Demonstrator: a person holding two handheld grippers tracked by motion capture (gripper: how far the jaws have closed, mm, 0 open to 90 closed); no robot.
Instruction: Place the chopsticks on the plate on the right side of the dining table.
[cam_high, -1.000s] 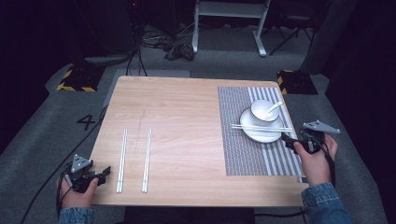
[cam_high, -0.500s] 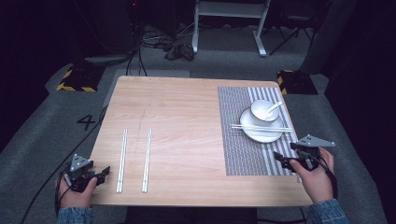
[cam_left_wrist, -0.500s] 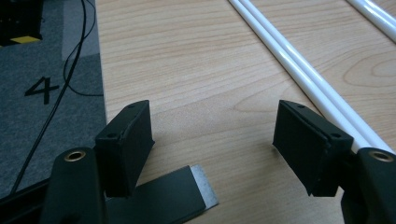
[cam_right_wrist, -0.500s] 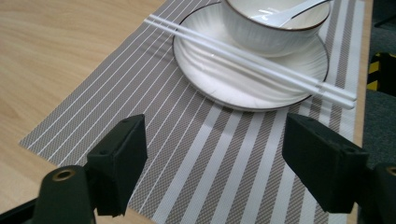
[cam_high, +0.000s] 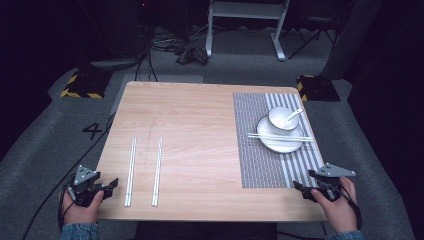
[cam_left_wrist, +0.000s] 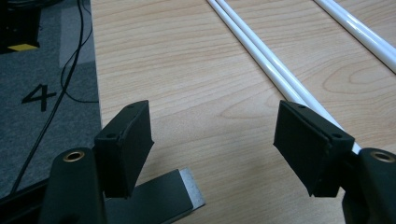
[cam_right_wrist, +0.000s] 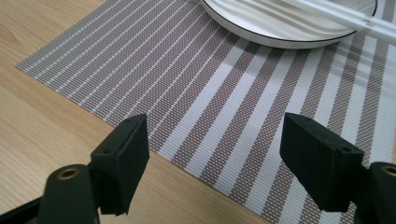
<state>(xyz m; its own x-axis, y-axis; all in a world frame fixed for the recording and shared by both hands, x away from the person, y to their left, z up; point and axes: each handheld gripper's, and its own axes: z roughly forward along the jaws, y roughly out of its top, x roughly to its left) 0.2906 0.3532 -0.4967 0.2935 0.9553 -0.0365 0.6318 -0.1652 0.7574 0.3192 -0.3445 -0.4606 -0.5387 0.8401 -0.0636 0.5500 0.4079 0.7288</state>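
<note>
At the near left corner of the wooden desk (cam_high: 200, 130), the left gripper (cam_high: 111, 184) rests low in the person's hand, its jaws spread wide with nothing between them; in the left gripper view they frame bare wood, with the nearest pair of white chopsticks (cam_left_wrist: 266, 65) running away just beside the right-hand jaw. In the high view two such pairs lie side by side on the left half of the desk, the left pair (cam_high: 131, 171) just beside that gripper and the second pair (cam_high: 157, 171) a little farther in. The right gripper (cam_high: 301, 189) sits at the near right corner, jaws likewise wide apart and empty, over the near edge of the striped placemat (cam_high: 260, 160). Farther up the mat stands a white plate (cam_high: 280, 142) with a small bowl (cam_high: 283, 118) and spoon (cam_high: 292, 115) on it, and another pair of chopsticks (cam_high: 280, 137) laid across the plate.
</note>
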